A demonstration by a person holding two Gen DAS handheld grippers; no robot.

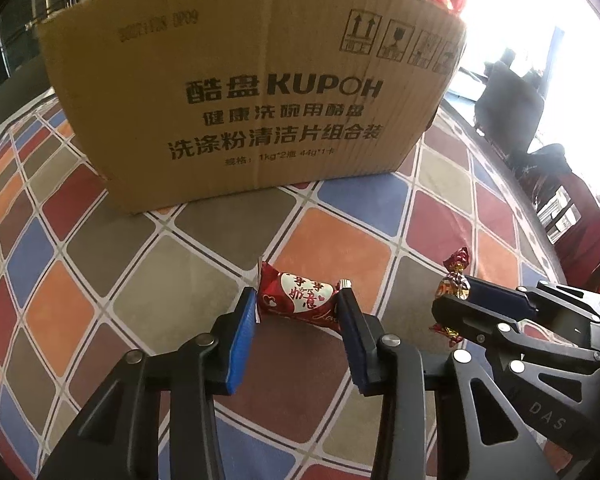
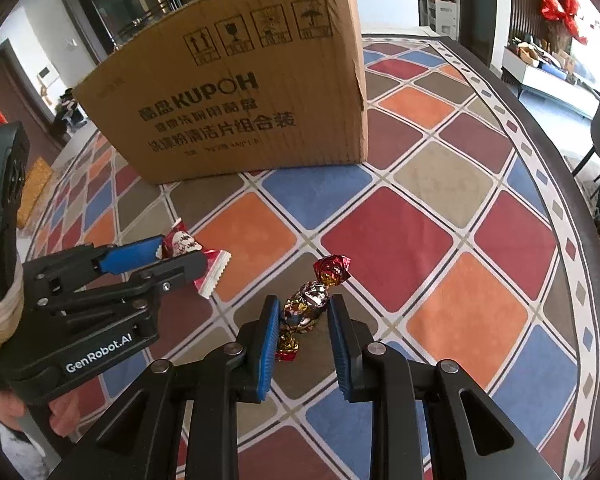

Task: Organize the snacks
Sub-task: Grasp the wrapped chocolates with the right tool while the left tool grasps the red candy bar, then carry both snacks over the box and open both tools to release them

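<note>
- A brown cardboard box point(image 1: 256, 92) printed with "KUPOH" stood on the tabletop point(image 1: 364, 204), which was covered in a pattern of blue, orange, red and grey-brown diamonds.
- The left hand-held gripper point(image 1: 298, 304) was in front of the box, well apart from its printed face, low over the tabletop.
- Its blue-padded fingers point(image 1: 242, 340) bracketed a red pillow-pack candy point(image 1: 298, 300) with a white heart on the wrapper; both pads touched the ends of the wrapper, so the left hand-held gripper was pinching that candy lengthwise.
- Seen from the right wrist view, the crimped white end of that red pillow-pack candy point(image 2: 212, 270) stuck out past the near finger, on the side away from the box.
- The right hand-held gripper point(image 2: 304, 312) was also in front of the box, farther toward the box's right corner than the left one.
- Between its fingers lay a foil twist candy point(image 2: 306, 304), red and gold with twisted ends; one twisted end pointed toward the box and the other back toward the camera.
- The left pad touched the foil, while a narrow gap showed at the right pad, so the right hand-held gripper was spread around the foil twist candy and not yet clamped on it.
- In the left wrist view, the same foil twist candy point(image 1: 454, 284) appeared at the tip of the right hand-held gripper point(image 1: 456, 300).
</note>
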